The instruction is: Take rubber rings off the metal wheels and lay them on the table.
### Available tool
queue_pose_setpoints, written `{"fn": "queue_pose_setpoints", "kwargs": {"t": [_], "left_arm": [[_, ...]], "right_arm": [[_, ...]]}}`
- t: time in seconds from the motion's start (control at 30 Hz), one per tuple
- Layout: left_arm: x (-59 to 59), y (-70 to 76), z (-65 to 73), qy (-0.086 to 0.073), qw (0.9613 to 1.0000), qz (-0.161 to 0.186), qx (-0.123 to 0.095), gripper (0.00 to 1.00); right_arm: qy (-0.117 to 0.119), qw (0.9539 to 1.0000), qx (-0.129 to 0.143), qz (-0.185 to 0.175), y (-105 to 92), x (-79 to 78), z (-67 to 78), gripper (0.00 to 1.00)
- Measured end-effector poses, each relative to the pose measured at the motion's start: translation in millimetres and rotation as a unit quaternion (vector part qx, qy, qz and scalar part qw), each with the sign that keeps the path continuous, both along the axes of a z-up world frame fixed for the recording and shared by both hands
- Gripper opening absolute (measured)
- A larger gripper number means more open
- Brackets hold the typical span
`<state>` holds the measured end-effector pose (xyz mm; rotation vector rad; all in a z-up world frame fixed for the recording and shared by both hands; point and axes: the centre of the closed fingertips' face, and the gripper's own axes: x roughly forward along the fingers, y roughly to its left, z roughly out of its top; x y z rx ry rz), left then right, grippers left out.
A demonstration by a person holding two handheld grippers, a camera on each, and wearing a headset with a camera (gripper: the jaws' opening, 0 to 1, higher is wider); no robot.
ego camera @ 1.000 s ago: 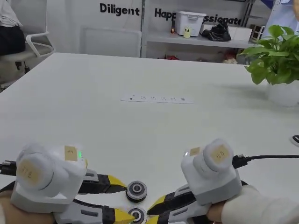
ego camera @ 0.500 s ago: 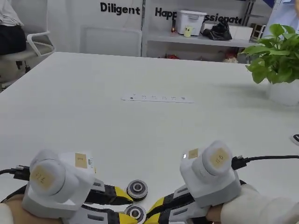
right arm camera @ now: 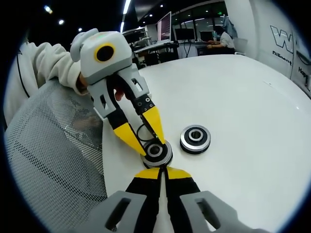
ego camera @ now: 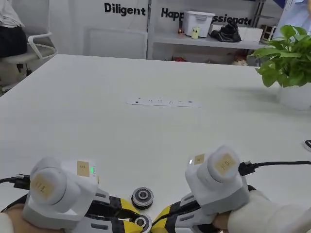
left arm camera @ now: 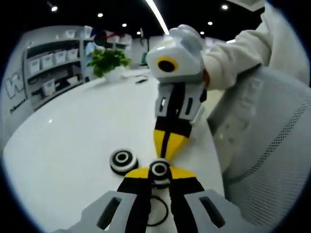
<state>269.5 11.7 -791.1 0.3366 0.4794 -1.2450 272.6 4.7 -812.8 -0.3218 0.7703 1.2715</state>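
Metal wheel (right arm camera: 156,153) flat on the desk (ego camera: 160,73), near its front edge. Left claw (left arm camera: 161,173) clamped on it, 1 yellow tip on each side. Right claw (right arm camera: 163,171) faces it from the opposite side, jaws together, tips touching the wheel's rim; cannot tell if they pinch anything there. Loose rubber ring (left arm camera: 166,213), thin and black, lies on the desk under the left claw, just behind the held wheel. Second wheel (ego camera: 142,197) lies flat just beside the first, apart from both claws, dark band round its rim. Farther out: white power strip (ego camera: 163,102) mid-desk, potted plant (ego camera: 284,58) at the far right edge.
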Motion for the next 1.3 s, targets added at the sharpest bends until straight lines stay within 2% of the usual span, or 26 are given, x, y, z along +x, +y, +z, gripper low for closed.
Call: {"fn": "queue_pose_setpoints", "kwargs": {"t": [0.07,0.13,0.23,0.4,0.43,0.53,0.6,0.67,0.87,1.03,1.07,1.2,1.3], "left_arm": [[0.0,-0.1,0.0,0.000,1.0000,0.000,0.000,0.14],[0.0,0.1,-0.1,0.000,1.0000,0.000,-0.001,0.14],[0.1,0.3,-0.2,-0.001,1.0000,0.000,-0.002,0.14],[-0.1,0.2,0.0,-0.001,1.0000,0.000,-0.003,0.14],[-0.1,0.2,0.0,-0.001,1.0000,0.000,-0.003,0.14],[-0.1,0.2,0.0,-0.001,1.0000,0.000,-0.003,0.14],[0.1,0.3,0.0,-0.002,1.0000,0.000,-0.004,0.14],[0.2,0.5,-0.2,-0.002,1.0000,0.000,-0.004,0.14],[0.1,1.1,-0.2,-0.002,1.0000,0.002,-0.006,0.14],[1.0,1.5,-0.5,-0.001,0.9999,0.006,-0.009,0.14],[1.2,1.7,-0.5,-0.001,0.9999,0.006,-0.010,0.14],[1.3,2.1,-0.5,-0.003,0.9999,0.006,-0.008,0.14],[1.6,2.5,-0.7,-0.004,0.9999,0.006,-0.008,0.14]], "right_arm": [[0.004,1.0000,0.002,-0.005,-0.5,0.5,0.6,0.00],[-0.002,0.9998,0.004,-0.018,-2.8,6.7,2.8,0.00],[0.018,0.9986,0.025,-0.043,-2.5,10.6,8.0,0.00],[0.029,0.9993,0.013,-0.021,-2.6,-0.9,0.9,0.00],[0.028,0.9995,0.010,-0.013,-1.5,-3.9,-0.6,0.00],[0.025,0.9996,0.007,-0.007,0.2,-5.5,-0.9,0.09],[0.024,0.9997,0.008,-0.008,2.2,-4.8,-0.3,0.10],[0.013,0.9999,0.003,-0.006,2.7,-4.1,-1.5,0.10],[0.004,0.9999,0.007,0.008,3.9,-6.5,-0.4,0.09],[-0.009,0.9998,-0.001,0.020,2.8,-6.0,-1.8,0.05],[-0.011,0.9997,-0.001,0.020,2.6,-5.9,-1.6,0.02],[-0.016,0.9997,-0.003,0.021,3.3,-4.9,-1.5,0.01],[-0.010,0.9999,-0.004,0.009,3.2,-3.3,-1.3,0.00]]}}
